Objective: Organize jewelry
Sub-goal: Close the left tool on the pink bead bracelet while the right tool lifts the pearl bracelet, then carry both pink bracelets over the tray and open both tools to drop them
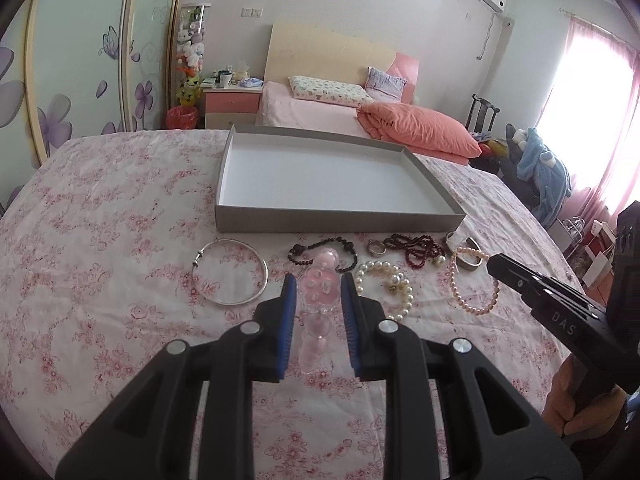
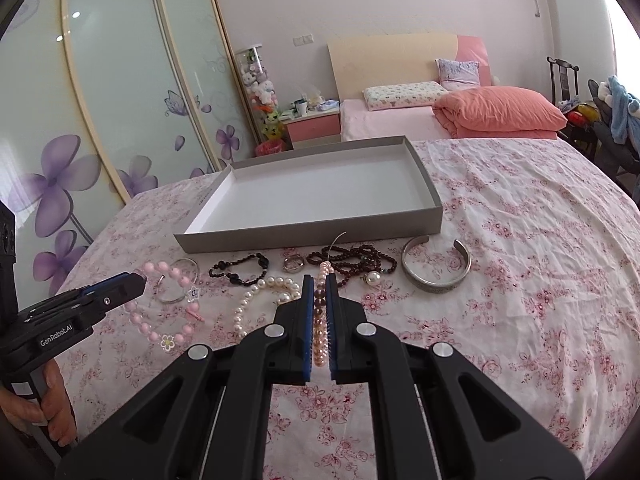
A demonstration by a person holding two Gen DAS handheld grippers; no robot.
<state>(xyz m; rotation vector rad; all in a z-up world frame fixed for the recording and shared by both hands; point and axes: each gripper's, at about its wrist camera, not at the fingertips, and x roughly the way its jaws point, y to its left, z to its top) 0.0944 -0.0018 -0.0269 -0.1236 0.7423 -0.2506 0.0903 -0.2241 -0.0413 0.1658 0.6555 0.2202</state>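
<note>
Jewelry lies in a row on the floral cloth in front of a shallow grey tray (image 1: 280, 220) (image 2: 224, 236). My left gripper (image 1: 319, 284) is open, its jaws on either side of a pink bead bracelet (image 1: 320, 284) (image 2: 160, 304); it also shows in the right wrist view (image 2: 120, 288). My right gripper (image 2: 319, 284) is nearly shut around a pink pearl bracelet (image 2: 320, 320) (image 1: 472, 284), and also shows in the left wrist view (image 1: 496, 266). Whether the pads grip the pearls is unclear.
Also on the cloth: a silver bangle (image 1: 230, 272), a black bead bracelet (image 1: 304, 254) (image 2: 240, 270), a ring (image 1: 376, 247) (image 2: 294, 263), dark red beads (image 1: 416, 246) (image 2: 360, 260), a white pearl bracelet (image 1: 384, 284) (image 2: 260, 300), a silver cuff (image 2: 436, 264). A bed stands behind.
</note>
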